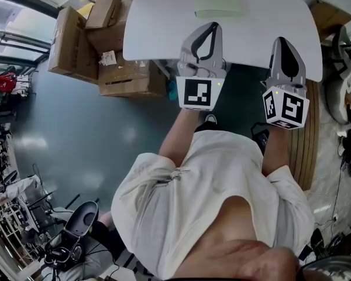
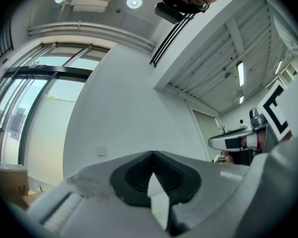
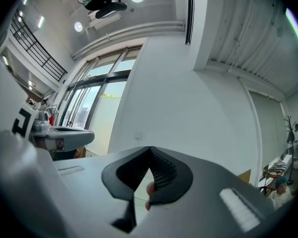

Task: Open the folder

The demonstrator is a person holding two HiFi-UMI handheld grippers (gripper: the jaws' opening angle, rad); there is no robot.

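Fingers (image 2: 134,178) of the left gripper (image 2: 152,153) are closed tip to tip, their black ribbed inner faces meeting at a point with nothing between them. The fingers (image 3: 165,175) of the right gripper (image 3: 149,148) are likewise together at the tips. A small pinkish shape shows through the gap below the right tips, too blurred to name. Both gripper views look slightly upward at a plain white wall (image 2: 124,108) and tall windows (image 2: 35,108), and each catches the other gripper off to one side. In the head view the left gripper (image 1: 212,26) and the right gripper (image 1: 281,41) are held side by side in front of the person, both reaching over the near edge of the white rounded worktop (image 1: 158,22). The pale green flat folder (image 1: 217,2) lies flat on the far middle of that worktop. In this view it sits just beyond the left gripper's tips and up and to the left of the right gripper, and neither gripper touches it. Brown cardboard boxes (image 1: 99,45) are stacked on the dark grey floor (image 1: 76,133) beside the worktop's left end. The person's white shirt (image 1: 210,186) fills much of the lower part of the head view.
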